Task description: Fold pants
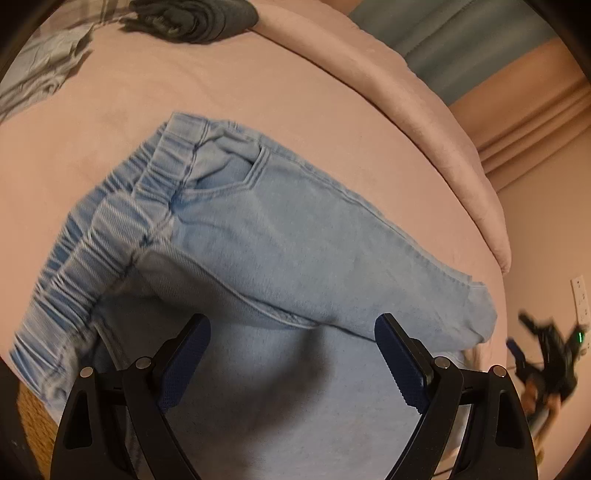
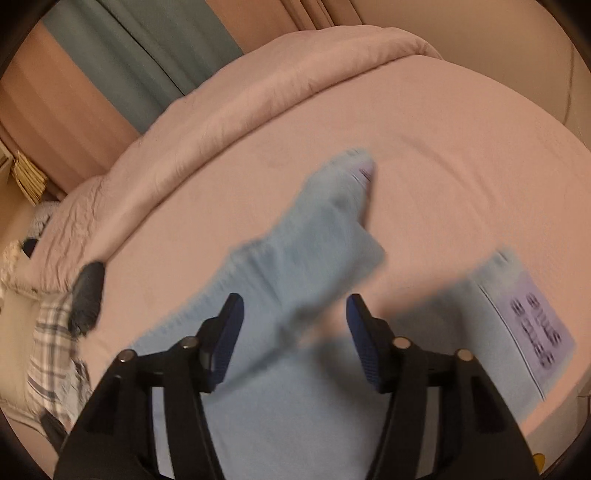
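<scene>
Light blue denim pants (image 1: 266,236) lie on a pink bed (image 1: 147,92), with the elastic waistband at the left and a front pocket showing. My left gripper (image 1: 291,354) is open just above the seat of the pants, holding nothing. In the right wrist view the pant legs (image 2: 306,251) spread apart, blurred by motion; one cuff (image 2: 532,325) shows a purple lining with a dark print. My right gripper (image 2: 293,332) is open above the legs, empty. The right gripper also shows blurred in the left wrist view (image 1: 546,354) beyond the bed edge.
A dark grey folded garment (image 1: 192,18) and plaid clothing (image 1: 48,59) lie at the bed's far side. A rolled pink duvet (image 2: 258,99) runs along the bed edge. Teal curtains (image 2: 129,48) hang behind. A dark object (image 2: 88,295) lies near plaid fabric (image 2: 55,354).
</scene>
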